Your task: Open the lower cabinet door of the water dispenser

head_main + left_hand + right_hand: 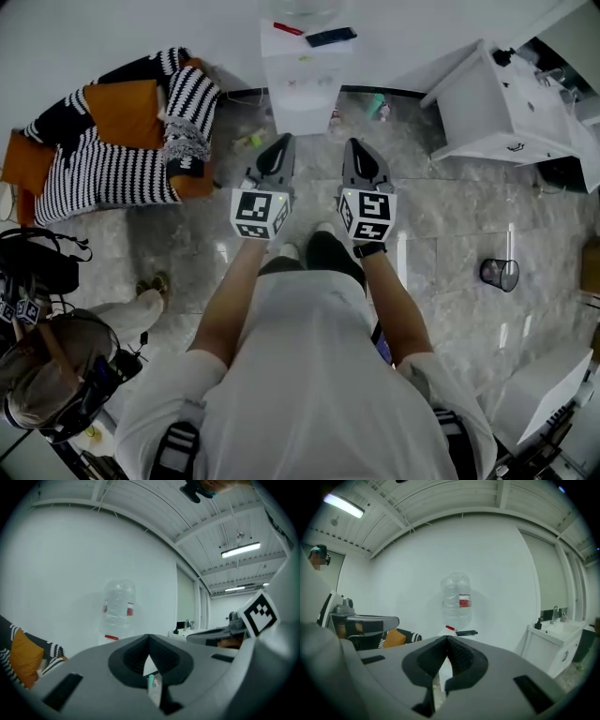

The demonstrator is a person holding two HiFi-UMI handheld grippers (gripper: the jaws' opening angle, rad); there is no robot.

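Observation:
The white water dispenser (302, 89) stands against the far wall, with a clear bottle (458, 602) on top. A red item and a dark flat item lie on its top. Its front face shows foreshortened in the head view, and I cannot make out the lower door there. My left gripper (278, 150) and right gripper (364, 155) are held side by side, both pointing at the dispenser and a short way off it. Both sets of jaws are shut with nothing between them. The left gripper view shows the bottle (119, 606) above the jaw tips.
A striped blanket with orange cushions (122, 127) lies at the left. A white sink cabinet (506, 108) stands at the right, and a mesh bin (500, 274) sits on the marble floor. Small items (378, 106) lie by the dispenser's base. Another person (66, 361) is at lower left.

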